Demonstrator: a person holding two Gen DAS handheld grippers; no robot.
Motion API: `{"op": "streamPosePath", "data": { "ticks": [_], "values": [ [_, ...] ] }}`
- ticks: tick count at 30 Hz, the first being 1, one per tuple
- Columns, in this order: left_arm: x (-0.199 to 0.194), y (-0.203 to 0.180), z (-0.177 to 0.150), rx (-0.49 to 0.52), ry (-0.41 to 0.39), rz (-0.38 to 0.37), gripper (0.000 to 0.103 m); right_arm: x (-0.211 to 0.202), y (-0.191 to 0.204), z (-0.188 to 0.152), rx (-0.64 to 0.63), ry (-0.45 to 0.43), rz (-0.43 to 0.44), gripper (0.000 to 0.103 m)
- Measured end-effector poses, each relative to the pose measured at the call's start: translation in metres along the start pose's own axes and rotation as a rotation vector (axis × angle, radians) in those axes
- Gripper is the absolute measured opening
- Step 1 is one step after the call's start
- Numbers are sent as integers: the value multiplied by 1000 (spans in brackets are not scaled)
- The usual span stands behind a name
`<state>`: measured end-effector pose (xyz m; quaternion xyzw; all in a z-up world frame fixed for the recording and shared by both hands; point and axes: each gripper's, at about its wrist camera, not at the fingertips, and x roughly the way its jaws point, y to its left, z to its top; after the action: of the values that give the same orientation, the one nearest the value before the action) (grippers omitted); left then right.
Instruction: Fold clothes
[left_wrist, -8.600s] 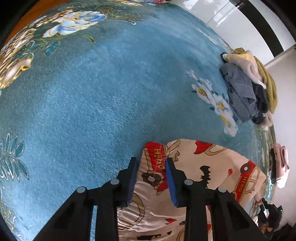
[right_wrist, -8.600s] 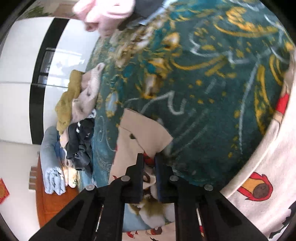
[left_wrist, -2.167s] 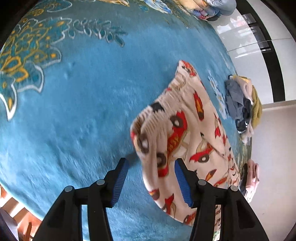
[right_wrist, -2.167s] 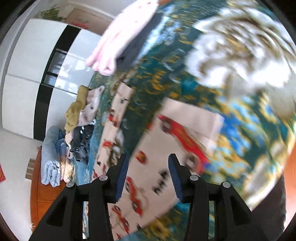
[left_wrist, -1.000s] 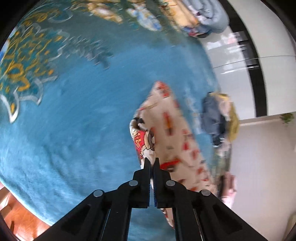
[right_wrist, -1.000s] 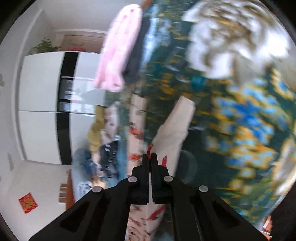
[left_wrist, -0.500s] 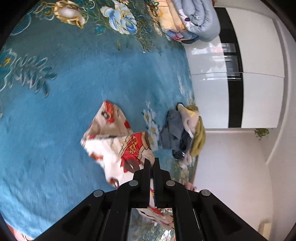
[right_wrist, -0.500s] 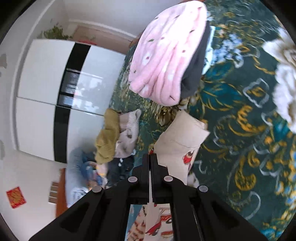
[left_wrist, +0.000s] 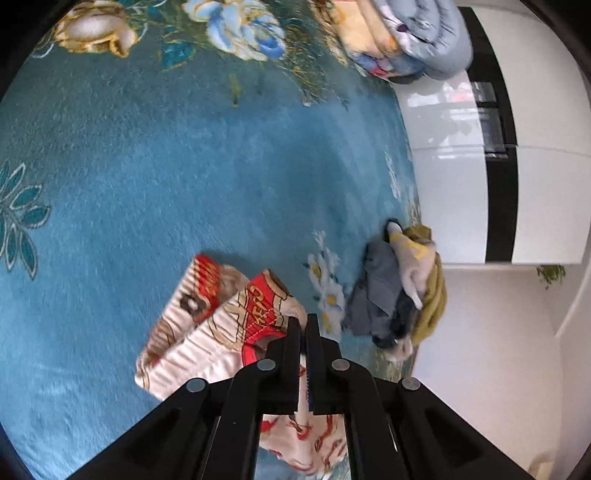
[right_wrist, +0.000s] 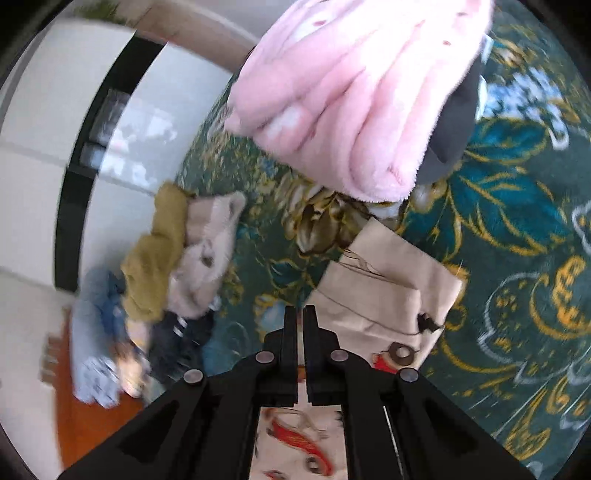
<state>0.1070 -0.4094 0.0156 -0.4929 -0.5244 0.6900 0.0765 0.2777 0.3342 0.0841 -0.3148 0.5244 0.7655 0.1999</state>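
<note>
Fingers of the left gripper (left_wrist: 303, 320) and right gripper (right_wrist: 300, 312) are pinched narrow on the printed garment (left_wrist: 207, 325).

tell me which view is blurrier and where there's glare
Right wrist view: heavier motion blur, smearing the clothes pile and carpet. Left wrist view: mostly sharp, slight blur on the pants; window glare on the glossy cabinet. Both bend strongly at the fisheye edges.

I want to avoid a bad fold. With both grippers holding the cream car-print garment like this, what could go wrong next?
1. The left gripper and right gripper each pinch only an edge of the cream car-print garment; it may slip out.
2. The loose part is bunched on the blue floral carpet, so creases may be folded in.
3. The folded pink fleece lies close; the garment may drag against it.
</note>
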Motion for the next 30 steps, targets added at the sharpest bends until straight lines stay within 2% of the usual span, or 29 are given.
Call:
{"op": "streamPosePath", "data": {
  "ticks": [2, 3, 4, 6, 9, 11, 17, 20, 26, 27, 30],
  "values": [
    [8, 5, 3, -19, 5, 18, 3, -4, -3, -1, -29, -13, -25, 5],
    [11, 6, 3, -25, 9, 20, 3, -8, -9, -2, -30, -22, -23, 9],
    [14, 7, 3, -30, 13, 21, 4, -11, -14, -2, -32, -32, -23, 24],
    [16, 11, 4, -38, 12, 28, 4, -14, -27, -1, -37, -36, -52, 40],
    [19, 16, 6, -52, 10, 38, 4, -13, -48, -1, -22, -26, -79, 40],
    [21, 17, 7, -56, 9, 47, 4, -12, -55, -1, -4, -23, -52, 40],
    [23, 19, 6, -66, 6, 63, 4, 1, -53, 2, -41, -16, -32, 40],
    [22, 20, 7, -67, 4, 70, 4, 9, -58, 3, -21, -2, -49, 40],
    [25, 23, 6, -75, 0, 83, 4, 15, -53, 0, -38, 22, 53, 37],
    [25, 24, 6, -77, -1, 85, 4, 17, -51, 0, -59, 26, 51, 34],
    [27, 25, 6, -84, -2, 89, 4, 22, -47, -1, -106, 35, 28, 34]
  ]
}}
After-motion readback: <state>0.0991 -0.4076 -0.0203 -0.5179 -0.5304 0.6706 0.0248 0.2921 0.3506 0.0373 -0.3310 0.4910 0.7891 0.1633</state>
